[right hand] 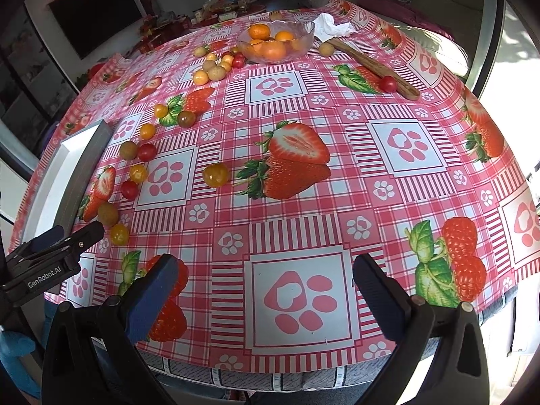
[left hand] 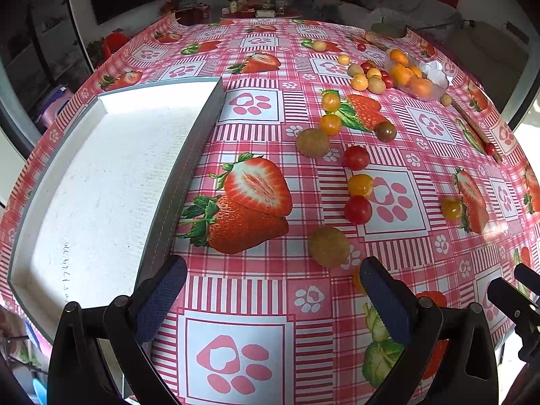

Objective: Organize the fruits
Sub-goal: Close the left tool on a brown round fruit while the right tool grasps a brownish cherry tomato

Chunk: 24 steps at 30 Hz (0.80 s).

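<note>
- Left gripper (left hand: 273, 290): jaws spread, empty, over the desk (left hand: 236, 290) edge.
- Right gripper (right hand: 266, 290): jaws spread, empty.
- Tray (left hand: 101, 175): left of the left gripper, white inside.
- Fruits (left hand: 357, 185): loose on the cloth, right of the tray.
- Bowl (right hand: 275, 42): far side, holding oranges.

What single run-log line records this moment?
left tongs: open, empty | right tongs: open, empty | white tray: empty | small fruits: loose on tablecloth | glass bowl: holds oranges

Table (right hand: 303, 202) bears tray (left hand: 189, 155), bowl (right hand: 275, 38), fruits (left hand: 357, 158).
</note>
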Each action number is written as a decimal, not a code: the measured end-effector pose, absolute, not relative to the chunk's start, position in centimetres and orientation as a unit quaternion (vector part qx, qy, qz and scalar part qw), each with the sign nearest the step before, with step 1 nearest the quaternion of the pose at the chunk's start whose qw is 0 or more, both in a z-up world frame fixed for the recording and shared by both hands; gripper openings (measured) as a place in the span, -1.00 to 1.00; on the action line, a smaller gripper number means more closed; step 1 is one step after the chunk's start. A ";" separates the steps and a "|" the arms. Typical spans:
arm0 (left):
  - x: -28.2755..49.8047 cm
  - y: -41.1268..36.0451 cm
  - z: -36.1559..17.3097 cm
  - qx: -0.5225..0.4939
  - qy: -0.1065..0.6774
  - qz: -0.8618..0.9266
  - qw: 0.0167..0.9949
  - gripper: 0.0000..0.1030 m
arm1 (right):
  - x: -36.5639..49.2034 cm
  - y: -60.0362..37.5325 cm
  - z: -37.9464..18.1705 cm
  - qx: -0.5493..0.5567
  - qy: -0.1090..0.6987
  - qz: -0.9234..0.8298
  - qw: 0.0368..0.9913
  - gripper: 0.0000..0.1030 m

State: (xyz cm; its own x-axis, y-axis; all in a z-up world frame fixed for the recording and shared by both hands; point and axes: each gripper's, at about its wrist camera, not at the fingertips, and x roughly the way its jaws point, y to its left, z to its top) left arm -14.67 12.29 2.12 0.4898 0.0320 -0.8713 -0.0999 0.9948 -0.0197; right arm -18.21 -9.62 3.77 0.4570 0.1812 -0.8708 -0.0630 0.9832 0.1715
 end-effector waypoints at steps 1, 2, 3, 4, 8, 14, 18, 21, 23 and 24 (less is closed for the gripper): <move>-14.4 12.2 2.1 -0.033 0.504 0.036 0.862 1.00 | -18.1 -9.5 3.8 0.057 0.516 0.072 0.852 1.00; -14.1 12.0 2.0 -0.031 0.505 0.034 0.862 1.00 | -17.9 -9.4 3.8 0.058 0.516 0.073 0.852 1.00; -13.9 11.8 2.0 -0.029 0.505 0.032 0.862 1.00 | -17.7 -9.3 3.8 0.058 0.515 0.074 0.852 1.00; -13.7 11.6 2.0 -0.027 0.504 0.030 0.863 1.00 | -17.5 -9.2 3.8 0.058 0.514 0.076 0.853 1.00; -13.0 11.1 1.7 -0.022 0.506 0.020 0.862 1.00 | -16.1 -8.6 3.9 0.052 0.508 0.079 0.856 1.00; -12.2 10.7 1.2 -0.022 0.521 0.011 0.853 0.63 | -13.7 -6.8 3.6 0.030 0.503 0.094 0.858 0.95; -12.3 10.6 0.9 -0.018 0.523 0.013 0.852 0.54 | -12.5 -5.7 2.7 0.017 0.511 0.107 0.853 0.55; -12.4 10.4 1.0 -0.012 0.521 0.010 0.854 0.35 | -11.9 -5.0 2.0 0.010 0.516 0.110 0.849 0.40; -12.6 10.2 1.3 -0.009 0.516 0.004 0.857 0.06 | -11.8 -4.4 2.0 -0.007 0.511 0.110 0.852 0.26; -12.6 10.0 1.4 -0.009 0.513 -0.001 0.858 -0.23 | -11.8 -4.2 2.0 -0.016 0.508 0.108 0.854 0.06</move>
